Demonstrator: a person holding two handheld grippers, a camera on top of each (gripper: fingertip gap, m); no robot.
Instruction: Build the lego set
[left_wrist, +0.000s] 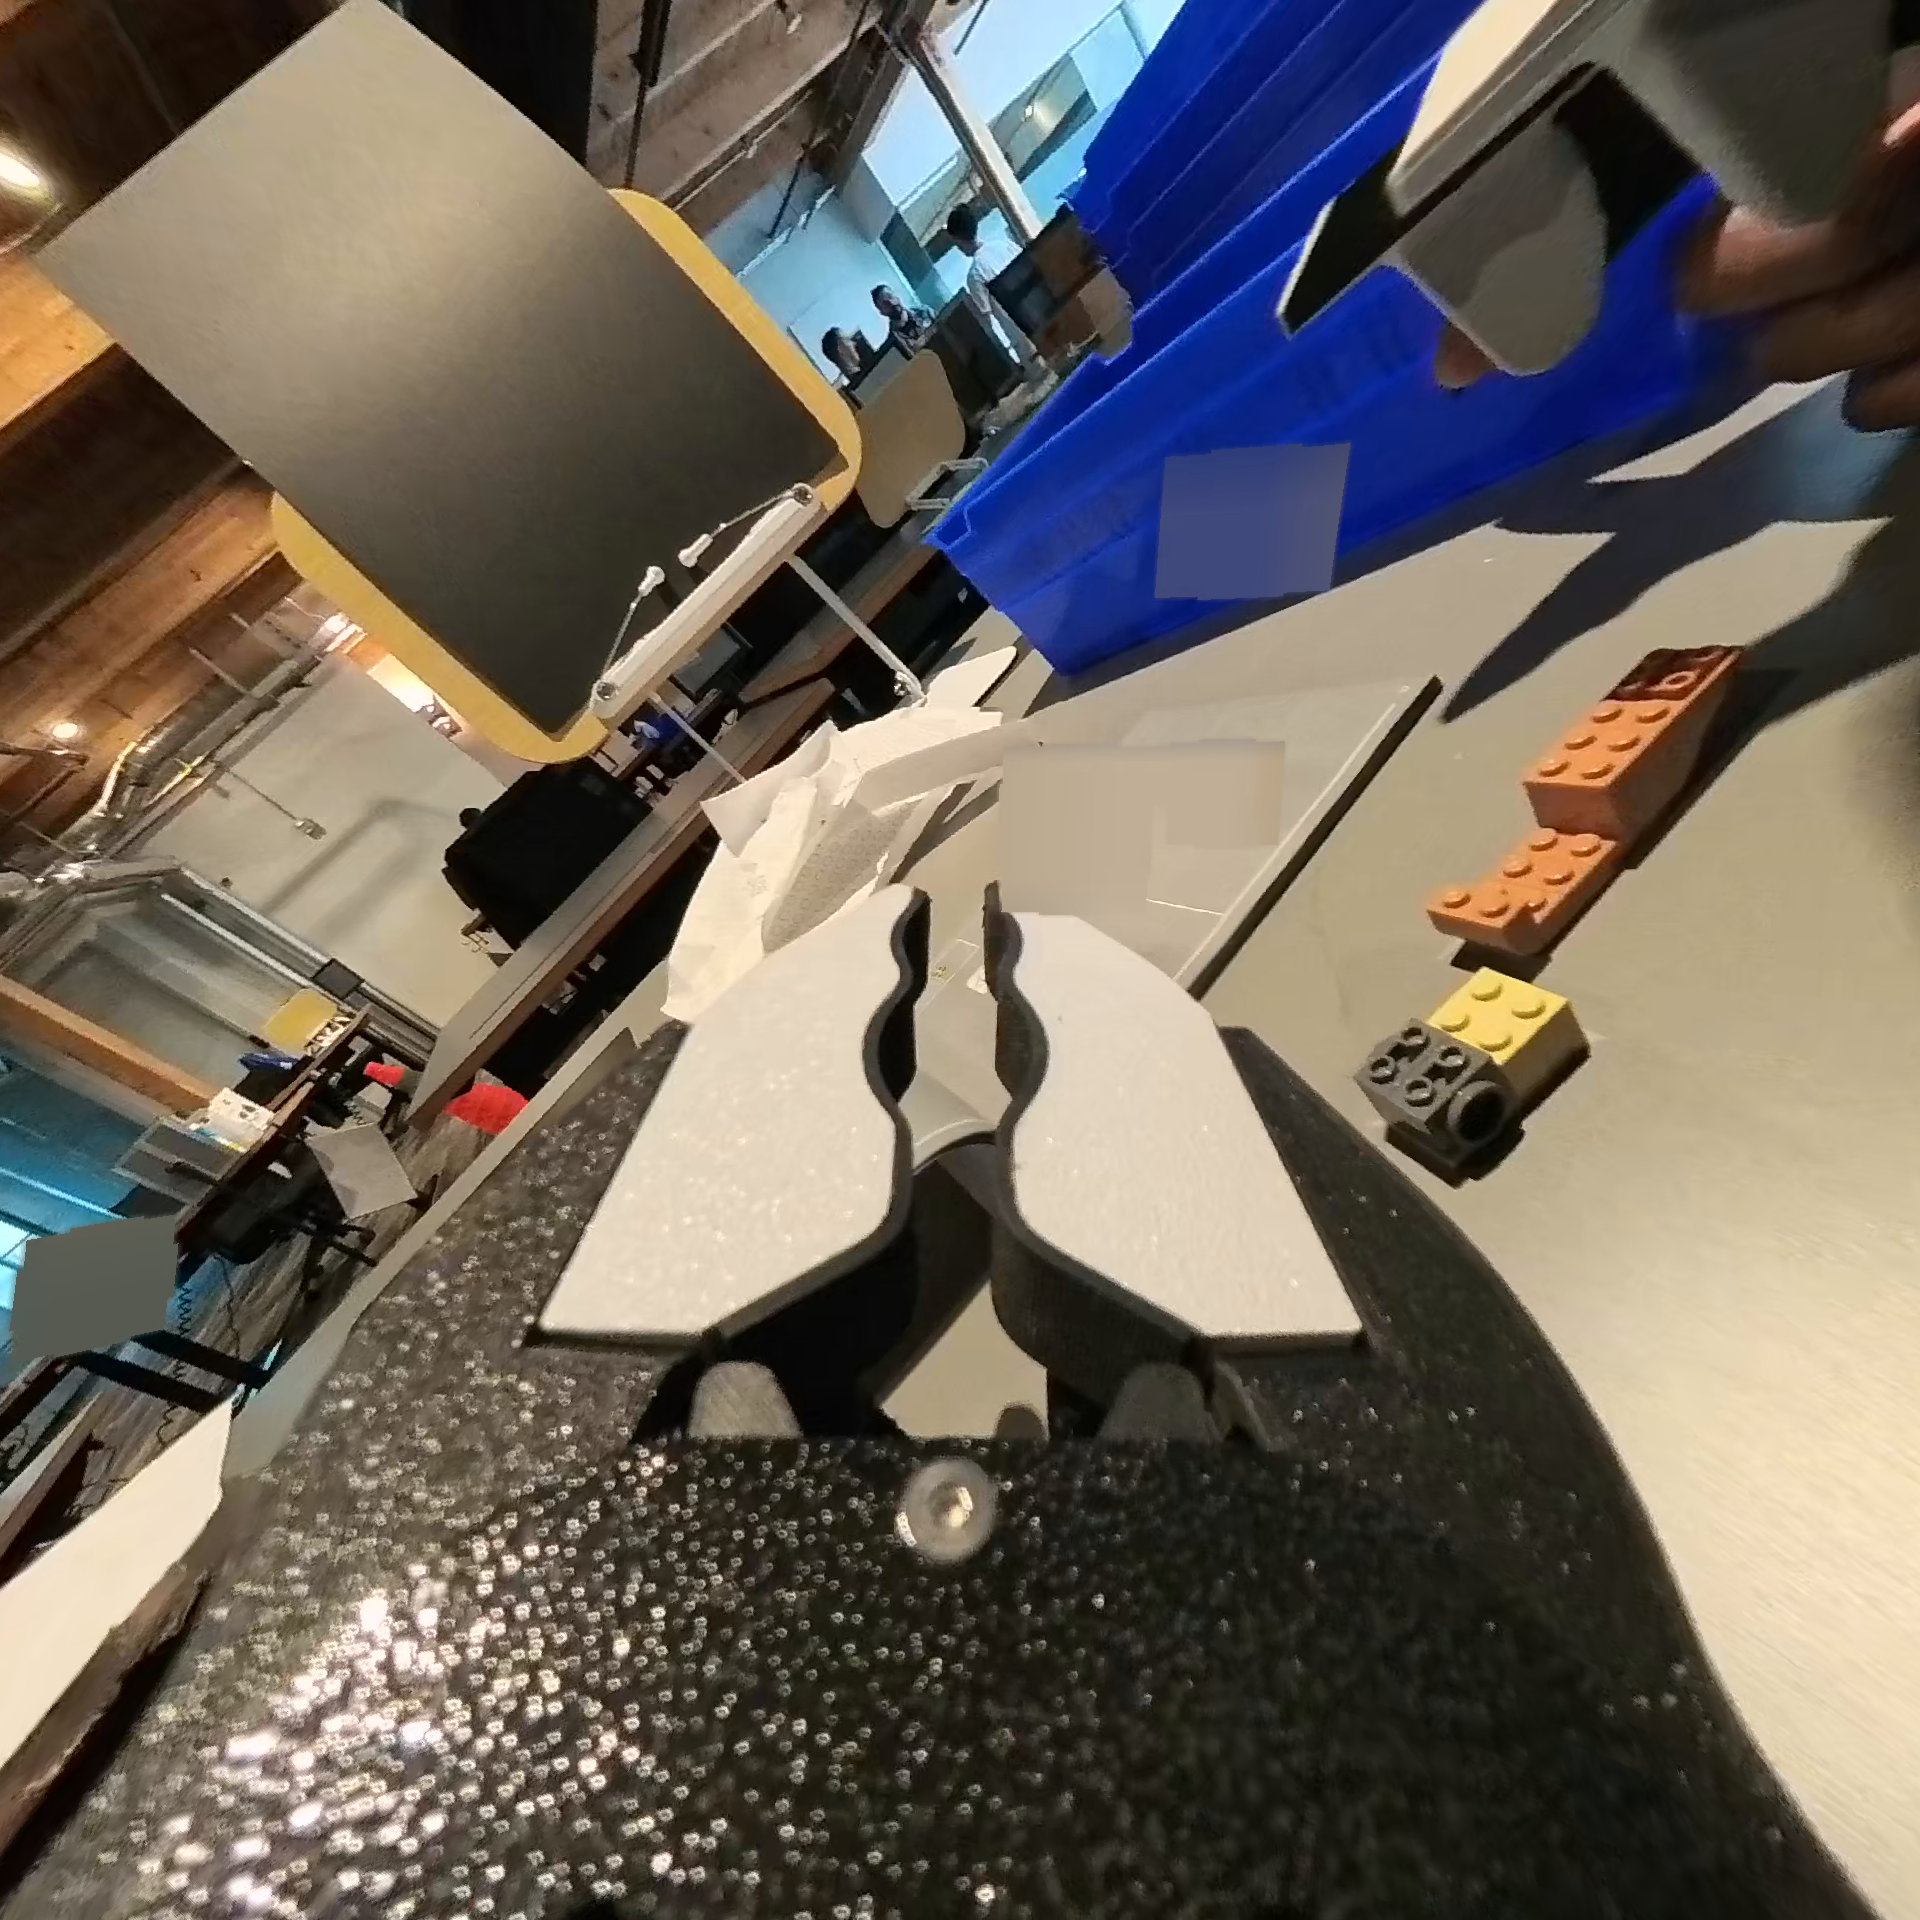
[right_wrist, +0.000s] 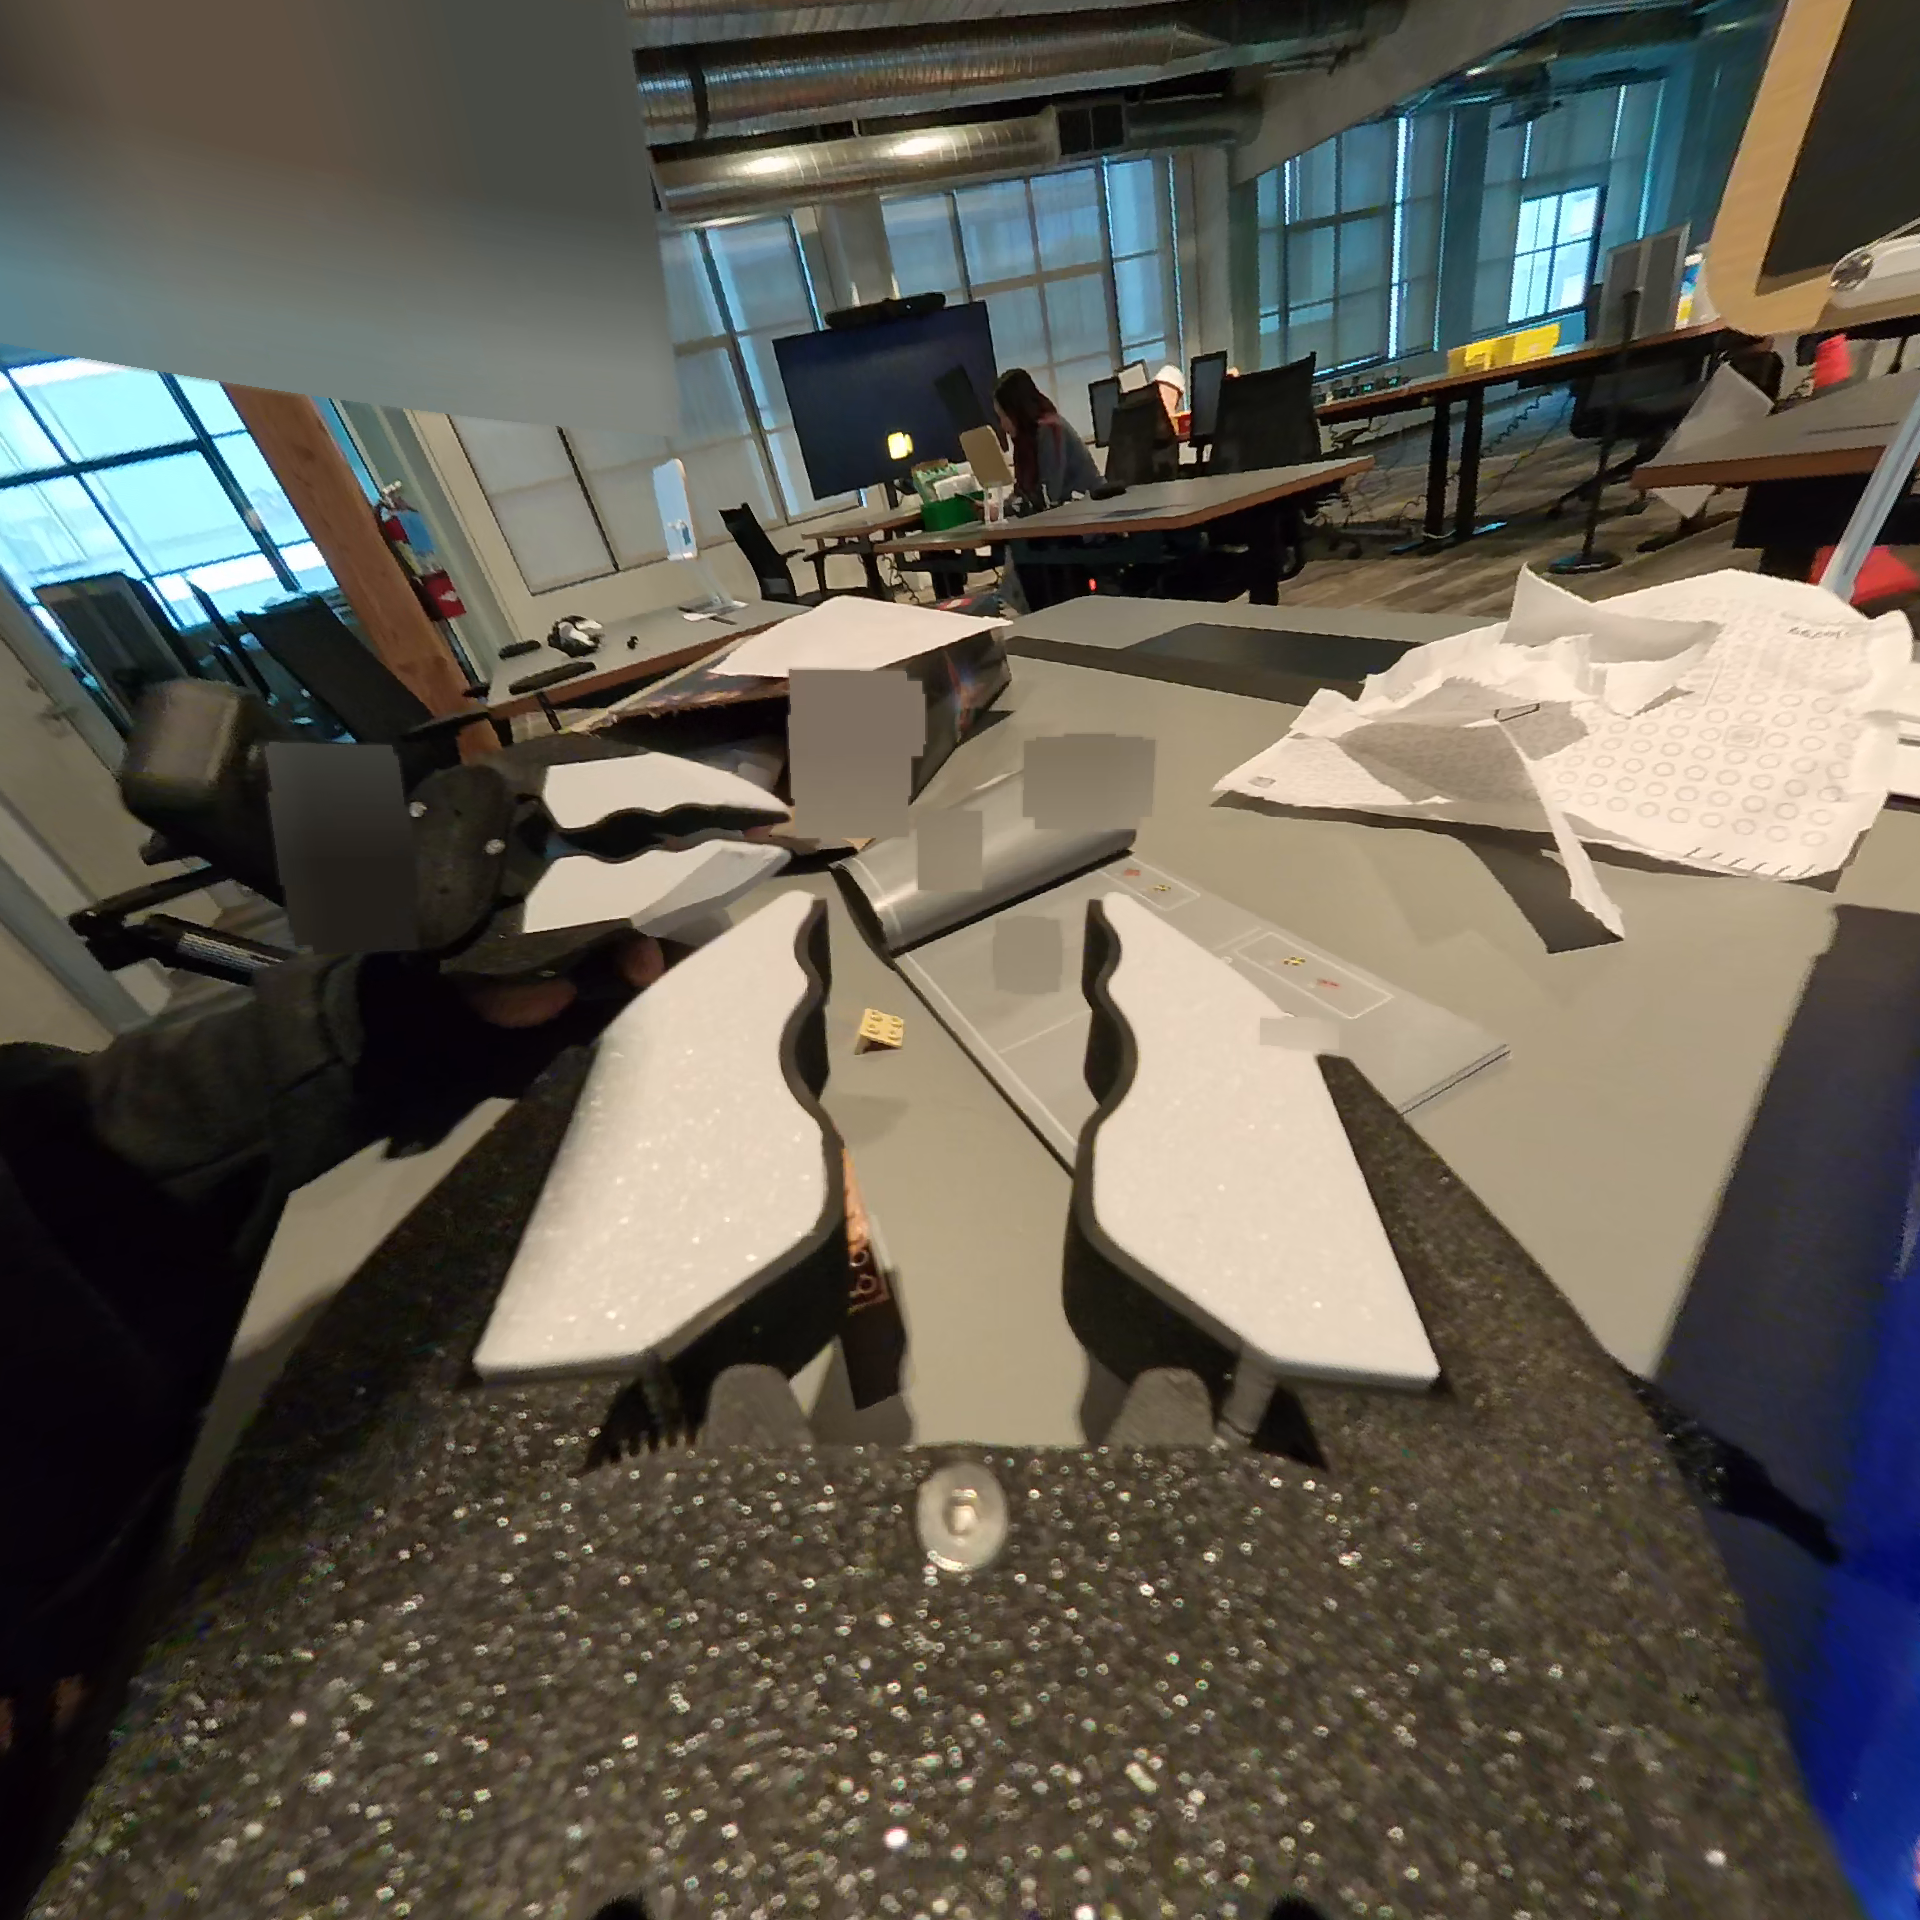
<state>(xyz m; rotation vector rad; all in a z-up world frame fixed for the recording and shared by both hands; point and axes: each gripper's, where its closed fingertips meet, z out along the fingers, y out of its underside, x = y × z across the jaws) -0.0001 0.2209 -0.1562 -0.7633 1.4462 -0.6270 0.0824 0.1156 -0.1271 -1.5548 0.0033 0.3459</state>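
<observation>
Several loose bricks lie on the grey table to the right in the left wrist view: an orange brick (left_wrist: 1621, 748), an orange plate (left_wrist: 1517, 883), a yellow brick (left_wrist: 1507, 1013) and a dark grey brick (left_wrist: 1434, 1091) touching it. My left gripper (left_wrist: 956, 904) is almost shut with nothing between its fingers; it also shows in the right wrist view (right_wrist: 784, 831), held low at the left. My right gripper (right_wrist: 961, 914) is open and empty above the table, over a small tan piece (right_wrist: 881, 1031). An orange-brown brick (right_wrist: 862, 1247) peeks out under its left finger. It shows at the upper right in the left wrist view (left_wrist: 1382, 332).
An open instruction booklet (right_wrist: 1143, 997) lies ahead of my right gripper. Torn white paper bags (right_wrist: 1610, 748) lie at the back right, a dark box (right_wrist: 935, 686) at the back. Blue bins (left_wrist: 1247, 416) stand along the table's right side. Office desks and chairs lie beyond. One gripper's finger ends stand about 15 cm off the other's.
</observation>
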